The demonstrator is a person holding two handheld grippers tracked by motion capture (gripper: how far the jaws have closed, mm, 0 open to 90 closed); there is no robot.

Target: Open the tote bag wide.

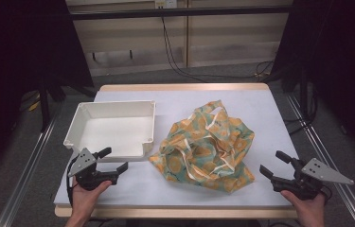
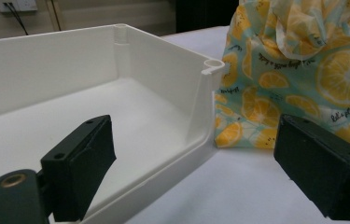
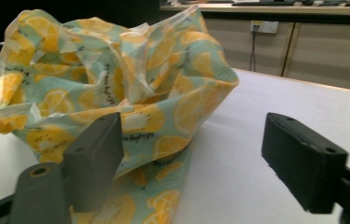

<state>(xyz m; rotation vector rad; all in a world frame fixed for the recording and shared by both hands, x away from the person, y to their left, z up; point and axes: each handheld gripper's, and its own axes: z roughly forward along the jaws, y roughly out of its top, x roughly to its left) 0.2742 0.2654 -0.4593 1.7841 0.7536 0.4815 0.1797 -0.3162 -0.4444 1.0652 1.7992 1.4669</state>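
Note:
A crumpled cloth bag (image 1: 208, 146) printed with orange slices on pale green lies right of the table's middle. A shallow white plastic tray (image 1: 78, 120) stands empty at the left. My left gripper (image 1: 113, 160) hovers by the tray's near corner, jaws open with nothing between them; in the left gripper view the tray (image 2: 163, 70) and the bag (image 2: 298, 70) lie ahead. My right gripper (image 1: 273, 164) stands open near the front right edge, just right of the bag (image 3: 116, 84), holding nothing.
The table (image 1: 260, 106) has a white top with a wooden rim. Metal rails run along both sides on the floor. Cables trail over the floor behind the table, before a pale wall.

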